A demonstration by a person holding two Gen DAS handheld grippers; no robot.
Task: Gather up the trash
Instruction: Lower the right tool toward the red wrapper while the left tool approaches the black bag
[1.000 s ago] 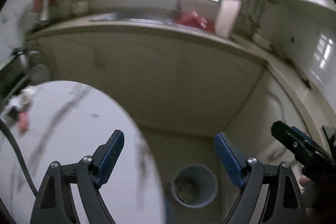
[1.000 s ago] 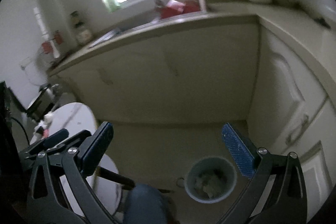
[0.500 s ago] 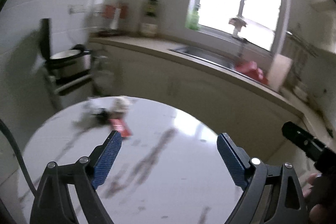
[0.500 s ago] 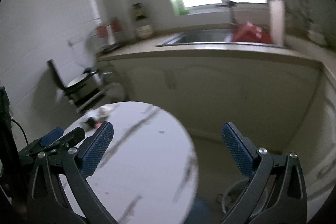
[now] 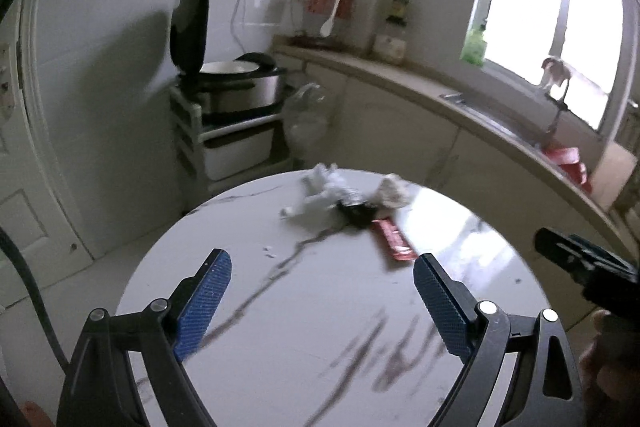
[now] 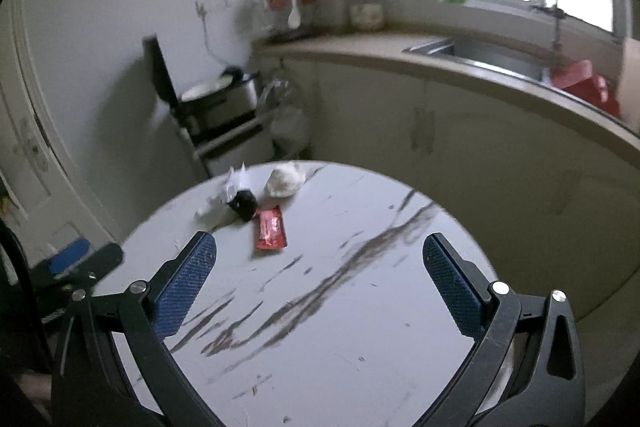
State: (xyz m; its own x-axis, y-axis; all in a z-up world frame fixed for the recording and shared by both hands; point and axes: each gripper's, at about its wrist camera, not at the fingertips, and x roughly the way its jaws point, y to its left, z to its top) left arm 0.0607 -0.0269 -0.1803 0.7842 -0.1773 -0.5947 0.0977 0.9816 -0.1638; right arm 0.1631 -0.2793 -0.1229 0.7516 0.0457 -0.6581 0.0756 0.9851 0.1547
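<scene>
A round white marble table (image 5: 304, 327) (image 6: 360, 327) holds a small pile of trash at its far side: a red wrapper (image 5: 392, 239) (image 6: 271, 229), a black crumpled piece (image 5: 358, 215) (image 6: 245, 203), white crumpled paper (image 5: 324, 189) (image 6: 232, 187) and a beige wad (image 5: 394, 190) (image 6: 285, 179). My left gripper (image 5: 322, 301) is open and empty above the table's near part, short of the trash. My right gripper (image 6: 320, 285) is open and empty above the table, with the trash ahead to the left. Each gripper shows at the edge of the other's view.
A rice cooker with its lid up (image 5: 236, 83) (image 6: 216, 99) stands on a rack behind the table, with a plastic bag (image 5: 308, 111) beside it. A counter with a sink (image 6: 480, 53), tap and window runs along the right. A door (image 5: 24, 147) is on the left.
Both views have swung up and left, from the floor bin and cabinets to the round table. The trash pile has come closer and more central. Both grippers stay open.
</scene>
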